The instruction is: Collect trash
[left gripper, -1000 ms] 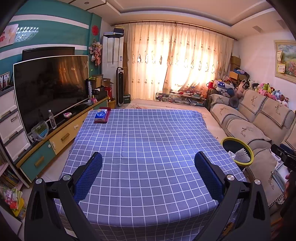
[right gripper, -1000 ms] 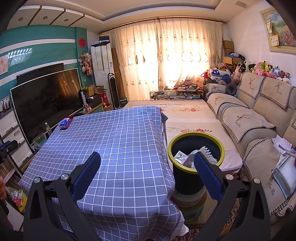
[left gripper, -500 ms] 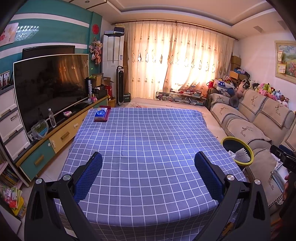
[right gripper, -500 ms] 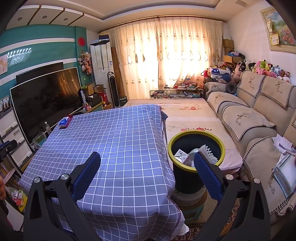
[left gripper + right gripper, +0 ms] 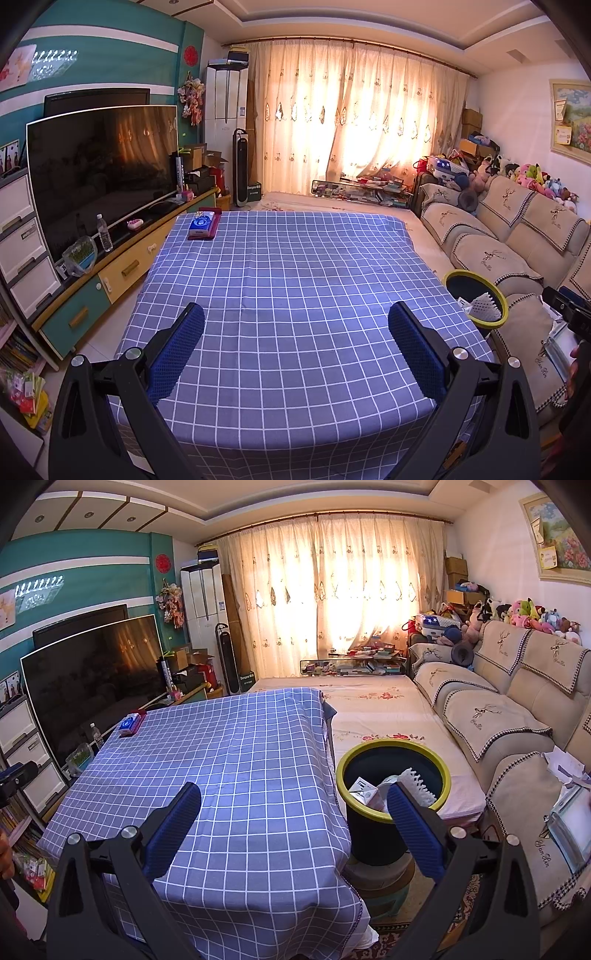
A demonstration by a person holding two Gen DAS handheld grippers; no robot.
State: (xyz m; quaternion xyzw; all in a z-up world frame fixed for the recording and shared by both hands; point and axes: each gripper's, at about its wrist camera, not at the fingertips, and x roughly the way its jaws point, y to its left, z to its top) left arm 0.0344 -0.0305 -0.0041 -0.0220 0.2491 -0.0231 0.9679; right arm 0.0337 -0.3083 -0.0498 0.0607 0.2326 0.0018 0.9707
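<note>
Both pairs of fingers you held wide apart and empty over the checked tabletop. Left to right: a tissue pack at the far corner, then the yellow-rimmed bin already holding trash. Mistaking the tissues for trash was the risk.

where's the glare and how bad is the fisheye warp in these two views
Left wrist view: the backlit curtains blow out, reflecting in the TV; the ceiling lines bow. Right wrist view: same curtain glare, black corners, the tablecloth grid curving near the edges.
</note>
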